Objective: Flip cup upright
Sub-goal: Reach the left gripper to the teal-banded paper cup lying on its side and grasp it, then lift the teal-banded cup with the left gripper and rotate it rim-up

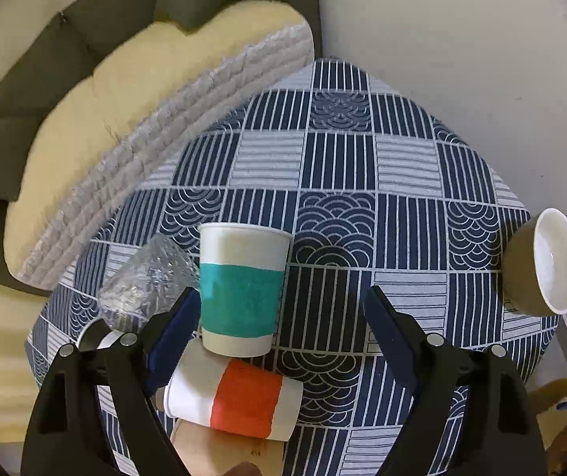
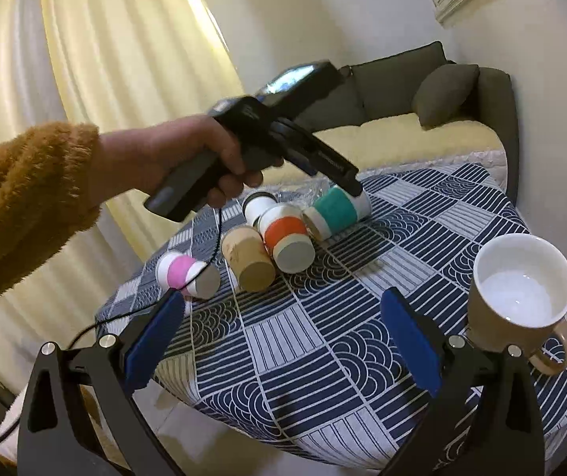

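Note:
A paper cup with a teal band (image 1: 242, 289) lies on its side on the blue patterned tablecloth (image 1: 362, 158); it also shows in the right wrist view (image 2: 333, 212). My left gripper (image 1: 283, 309) is open, its fingers wide apart, with the teal cup by its left finger (image 1: 180, 317). In the right wrist view the left gripper's tip (image 2: 353, 186) rests over the teal cup. An orange-banded cup (image 1: 240, 396) (image 2: 285, 238) lies beside it. My right gripper (image 2: 283, 317) is open and empty near the table's front edge.
A brown cup (image 2: 248, 258), a pink-banded cup (image 2: 184, 271), a white cup (image 2: 259, 206) and a clear plastic cup (image 1: 144, 277) lie on their sides. A tan mug (image 2: 521, 297) (image 1: 541, 261) stands upright at the right. A sofa (image 2: 422, 119) is behind the table.

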`<state>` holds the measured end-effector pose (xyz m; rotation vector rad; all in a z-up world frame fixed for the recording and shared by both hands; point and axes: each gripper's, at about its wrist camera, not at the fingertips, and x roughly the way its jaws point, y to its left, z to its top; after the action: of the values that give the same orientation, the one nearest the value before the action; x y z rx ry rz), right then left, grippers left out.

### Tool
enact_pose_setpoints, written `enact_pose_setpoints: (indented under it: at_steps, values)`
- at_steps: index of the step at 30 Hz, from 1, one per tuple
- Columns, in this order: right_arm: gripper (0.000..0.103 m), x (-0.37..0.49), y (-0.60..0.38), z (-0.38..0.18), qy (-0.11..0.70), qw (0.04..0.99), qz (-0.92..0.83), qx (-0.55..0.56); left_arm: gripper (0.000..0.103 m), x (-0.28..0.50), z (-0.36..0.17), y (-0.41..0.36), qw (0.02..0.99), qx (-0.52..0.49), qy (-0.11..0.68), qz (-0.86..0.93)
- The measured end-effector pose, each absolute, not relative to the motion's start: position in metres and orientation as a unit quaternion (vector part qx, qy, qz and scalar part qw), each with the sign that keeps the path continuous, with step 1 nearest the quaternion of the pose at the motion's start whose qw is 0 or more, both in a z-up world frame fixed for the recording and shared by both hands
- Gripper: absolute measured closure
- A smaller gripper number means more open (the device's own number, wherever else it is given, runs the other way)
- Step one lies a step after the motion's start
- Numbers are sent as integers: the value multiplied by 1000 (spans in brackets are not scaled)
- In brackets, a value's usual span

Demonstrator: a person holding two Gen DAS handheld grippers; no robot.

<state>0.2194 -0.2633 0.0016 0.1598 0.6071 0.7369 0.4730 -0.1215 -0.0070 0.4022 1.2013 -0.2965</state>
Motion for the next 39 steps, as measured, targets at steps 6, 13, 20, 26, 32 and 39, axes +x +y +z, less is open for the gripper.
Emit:
enact_pose_setpoints:
  at_steps: [6,13,20,26,32,39]
  values:
    - [5,224,-271,-1,295,885,350,86,33,484,-17,-120,782,195,578,-124]
    - [5,226,-272,-2,295,886,347,90,33,496,-29,-116,771,209,594,-101]
    - [5,227,-276,-1,296,886,342,99,33,501,-46,-117,761,219,605,-85]
    - [5,228,-273,-1,296,886,344,96,33,504,-55,-116,755,224,612,-77]
    - [5,229,-273,-1,298,885,344,98,33,505,-64,-117,752,238,611,-67]
    - [5,230,-269,0,301,885,344,92,41,505,-66,-122,752,255,605,-55]
